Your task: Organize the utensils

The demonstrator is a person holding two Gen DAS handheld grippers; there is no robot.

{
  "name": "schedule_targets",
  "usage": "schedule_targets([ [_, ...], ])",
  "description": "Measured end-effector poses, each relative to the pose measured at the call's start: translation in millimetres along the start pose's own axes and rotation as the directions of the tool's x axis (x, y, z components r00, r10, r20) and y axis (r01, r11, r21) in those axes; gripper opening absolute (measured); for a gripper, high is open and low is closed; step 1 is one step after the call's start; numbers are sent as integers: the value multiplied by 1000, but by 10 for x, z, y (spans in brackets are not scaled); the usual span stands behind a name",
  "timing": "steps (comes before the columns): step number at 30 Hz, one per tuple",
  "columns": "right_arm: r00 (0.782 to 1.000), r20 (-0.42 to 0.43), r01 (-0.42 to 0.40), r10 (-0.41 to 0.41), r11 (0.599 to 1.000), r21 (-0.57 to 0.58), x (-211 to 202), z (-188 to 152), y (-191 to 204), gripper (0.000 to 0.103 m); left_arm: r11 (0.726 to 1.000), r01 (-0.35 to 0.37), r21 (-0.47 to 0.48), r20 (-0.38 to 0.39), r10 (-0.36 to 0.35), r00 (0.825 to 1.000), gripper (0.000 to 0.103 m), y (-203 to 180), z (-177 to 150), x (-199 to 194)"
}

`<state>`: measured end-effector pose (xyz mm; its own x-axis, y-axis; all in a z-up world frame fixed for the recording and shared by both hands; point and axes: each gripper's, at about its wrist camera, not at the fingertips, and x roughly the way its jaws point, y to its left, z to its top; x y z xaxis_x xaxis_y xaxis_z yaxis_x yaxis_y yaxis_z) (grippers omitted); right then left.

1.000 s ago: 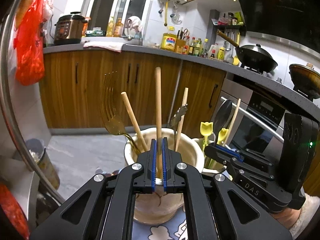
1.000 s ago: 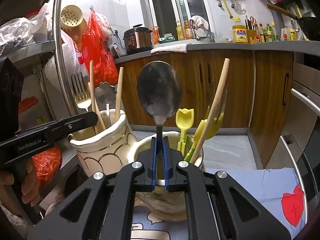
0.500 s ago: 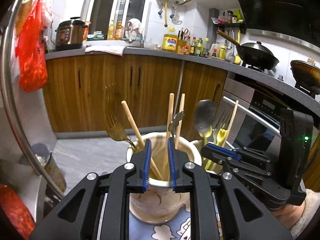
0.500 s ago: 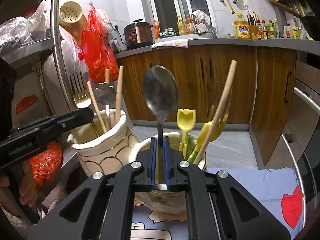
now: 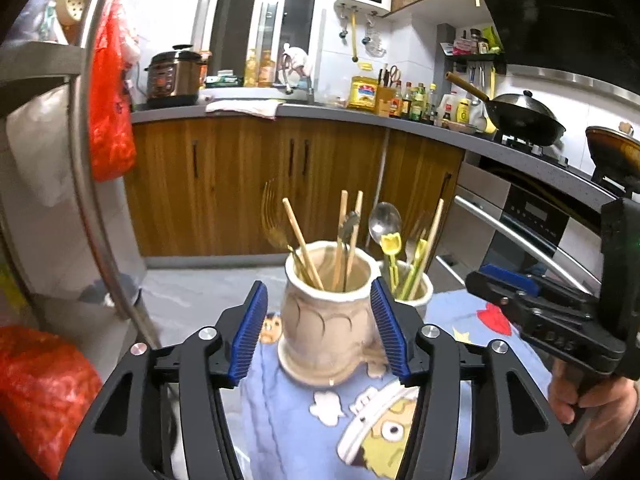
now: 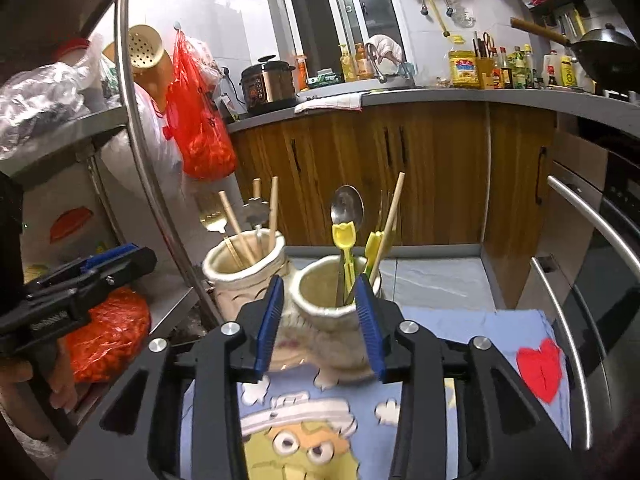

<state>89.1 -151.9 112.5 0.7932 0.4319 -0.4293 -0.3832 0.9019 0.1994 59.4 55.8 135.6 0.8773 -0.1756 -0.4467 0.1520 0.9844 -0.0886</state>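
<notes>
Beside two crocks [image 5: 328, 312], both grippers [image 5: 318, 328] opening, seemingly empty.

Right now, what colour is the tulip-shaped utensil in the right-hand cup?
Yellow. The tulip-shaped utensil shows best in the right wrist view.

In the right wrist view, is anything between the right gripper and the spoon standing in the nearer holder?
Yes, partly. The holder near rim and a yellow tulip-topped utensil stand before the spoon; its bowl shows clear above them. The right gripper, jaws opening, holds nothing.
</notes>
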Motion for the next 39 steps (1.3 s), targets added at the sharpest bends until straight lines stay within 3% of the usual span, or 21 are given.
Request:
schedule_targets([
  [3, 1000, -2, 2, -2, 1000, 2, -180, -83, 32, 44, 1000, -18, -5, 8, 18, 1000, 69, -66, -91, -139],
  [11, 999, 13, 29, -29, 999, 46, -374, -411, -99, 59, 995, -99, -7, 37, 99, 994, 79, -203, -465, -162],
  [13, 999, 9, 45, -46, 998, 52, -313, -506, -160, 65, 993, -117, 4, 36, 117, 992, 84, -227, -556, -90],
  [15, 999, 3, 51, -51, 998, 42, -251, -579, -192, 77, 987, -156, 32, 45, 154, 987, 92, -264, -652, -5],
  [18, 998, 29, 61, -61, 998, 14, -225, -658, -228, 93, 982, -181, 54, 64, 177, 982, 95, -280, -739, 82],
  [20, 996, 48, 69, -69, 998, 0, -213, -675, -238, 97, 982, -177, 58, 68, 173, 983, 95, -287, -758, 129],
  [27, 993, 76, 88, -88, 996, 7, -189, -716, -305, 97, 981, -166, 101, 52, 162, 985, 96, -349, -795, 245],
  [39, 995, 70, 72, -71, 997, -9, -160, -749, -243, 97, 983, -160, 86, 36, 158, 987, 96, -309, -800, 277],
])
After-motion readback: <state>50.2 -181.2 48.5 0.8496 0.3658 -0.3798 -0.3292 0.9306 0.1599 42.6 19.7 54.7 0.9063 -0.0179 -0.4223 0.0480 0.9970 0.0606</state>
